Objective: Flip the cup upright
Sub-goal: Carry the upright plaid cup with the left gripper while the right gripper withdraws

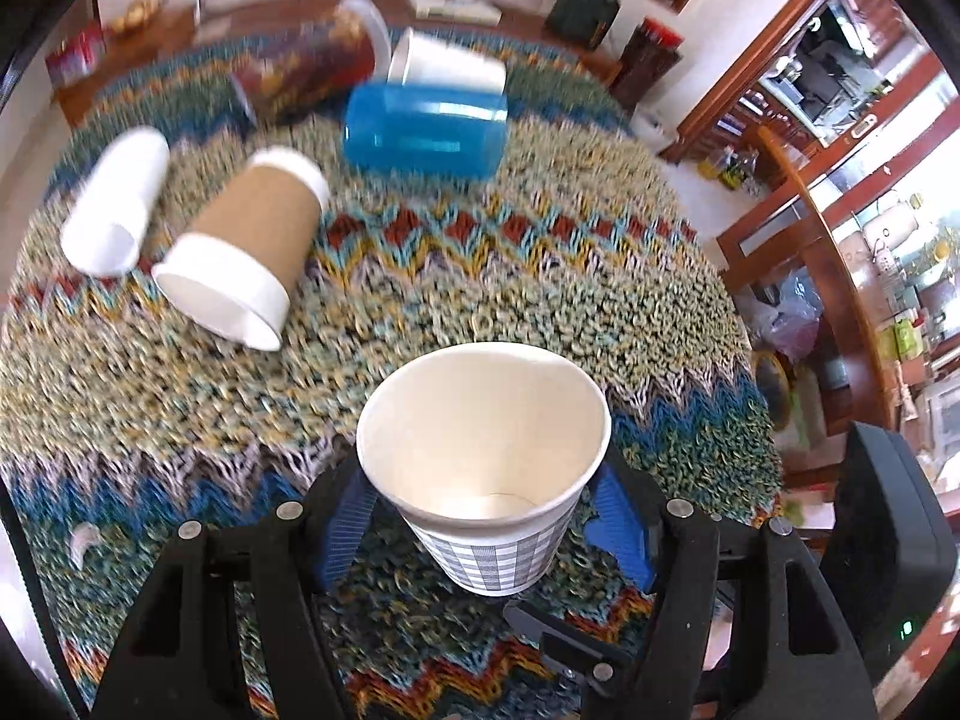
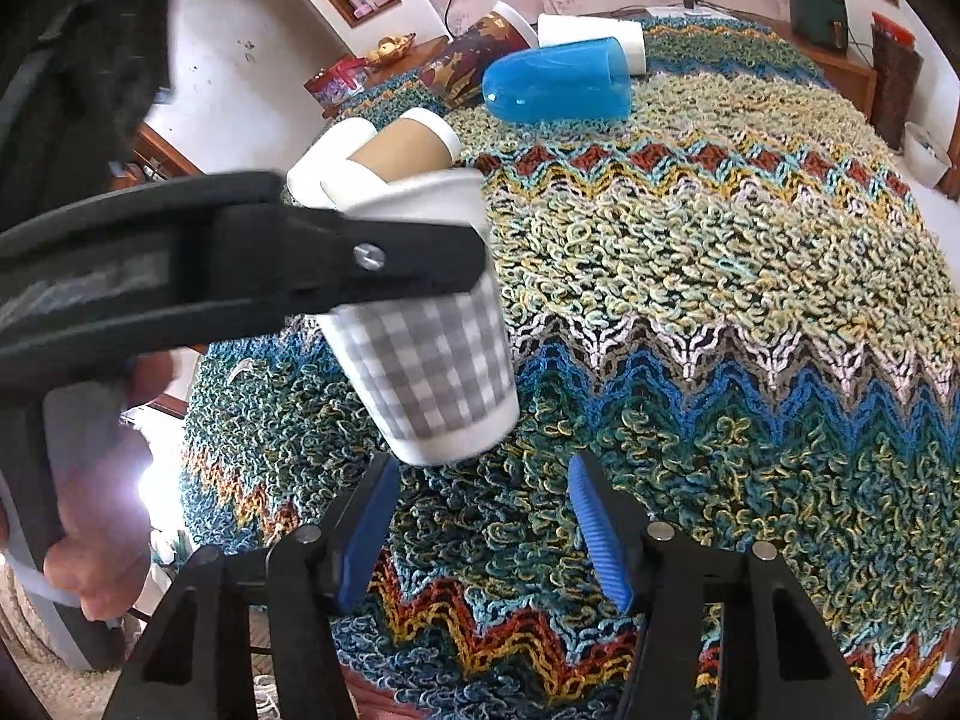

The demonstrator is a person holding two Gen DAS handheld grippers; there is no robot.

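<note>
left gripper: clamped on checked paper cup, mouth up, lifted off knitted cloth
right gripper: jaws apart, holding nothing, just below cup
farther back: brown sleeve cup, blue cup, lying sideways

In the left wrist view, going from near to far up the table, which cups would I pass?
Checked paper cup held in the jaws → brown sleeved cup lying down → blue tumbler on its side → white cup behind it.

Grey-checked white paper cup, mouth up, slightly tilted, above the knitted cloth.
</note>
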